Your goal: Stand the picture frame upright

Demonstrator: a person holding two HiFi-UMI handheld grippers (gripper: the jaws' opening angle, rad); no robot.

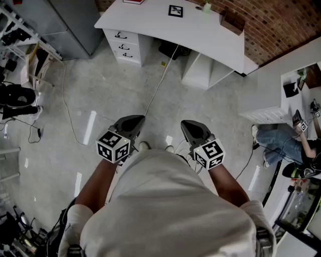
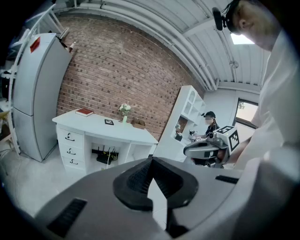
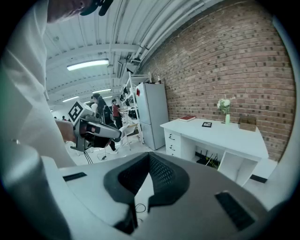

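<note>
The picture frame [image 1: 175, 10] is small and black and lies flat on the white desk [image 1: 200, 35] far ahead of me. It also shows on the desk top in the left gripper view [image 2: 108, 122] and the right gripper view [image 3: 206, 124]. I hold both grippers at waist height over the floor, well short of the desk. My left gripper [image 1: 134, 120] [image 2: 151, 160] has its jaws shut with nothing between them. My right gripper [image 1: 188, 124] [image 3: 149, 155] looks shut and empty too. Each gripper appears in the other's view: the right one [image 2: 208, 147], the left one [image 3: 91, 129].
On the desk stand a red book [image 2: 85, 112], a vase of flowers [image 2: 124, 112] and a brown box [image 2: 138, 124]. A grey fridge [image 2: 33, 93] stands left of the desk. A cable [image 1: 160, 83] runs across the floor. A person sits at the right [image 1: 281, 140] by white shelving [image 2: 187, 117].
</note>
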